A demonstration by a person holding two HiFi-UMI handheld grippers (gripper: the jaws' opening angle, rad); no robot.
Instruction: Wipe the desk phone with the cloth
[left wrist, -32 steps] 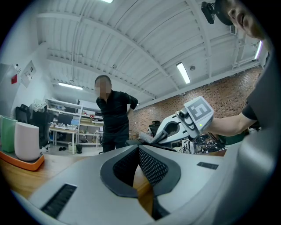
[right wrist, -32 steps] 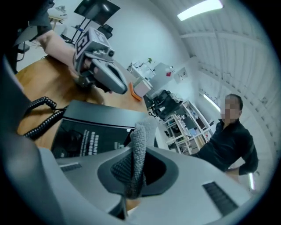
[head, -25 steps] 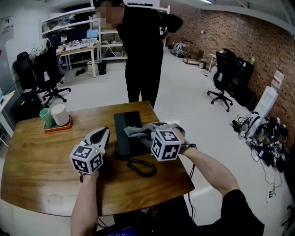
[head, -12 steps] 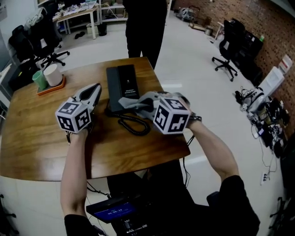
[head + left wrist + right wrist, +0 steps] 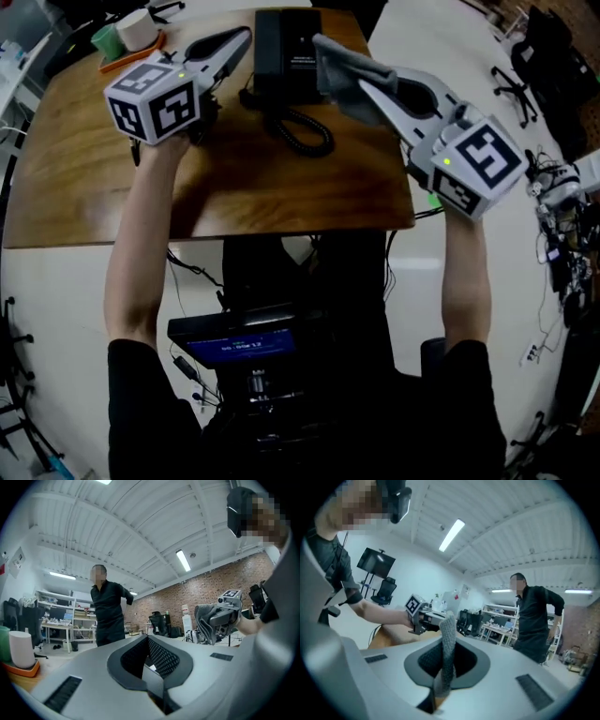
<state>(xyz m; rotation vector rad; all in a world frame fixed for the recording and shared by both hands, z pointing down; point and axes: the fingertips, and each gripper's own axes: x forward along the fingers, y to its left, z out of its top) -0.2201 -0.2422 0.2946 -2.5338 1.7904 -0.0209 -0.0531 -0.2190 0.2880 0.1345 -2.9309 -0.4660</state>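
Observation:
The black desk phone [image 5: 289, 45] lies on the wooden table [image 5: 234, 187] at the far edge, and its coiled cord [image 5: 305, 131] trails toward me. My right gripper [image 5: 352, 75] is shut on a grey cloth [image 5: 339, 67], held raised at the phone's right side. The cloth [image 5: 446, 653] stands pinched between its jaws. My left gripper [image 5: 234, 39] hovers left of the phone, jaws shut with nothing between them. In the left gripper view, the left gripper [image 5: 147, 637] looks level across the room, and the right gripper's cloth [image 5: 206, 623] shows at the right.
An orange tray with a white cup and a green cup [image 5: 131, 33] sits at the table's far left. A person in black [image 5: 534, 620] stands beyond the table. Office chairs [image 5: 539, 42] and floor cables [image 5: 562, 187] lie to the right. A screen [image 5: 248, 347] sits below the near table edge.
My head has tilted down, so the table now sits at the top of the view. The right gripper has drawn the cloth off the phone's middle to its right side. Both grippers look raised.

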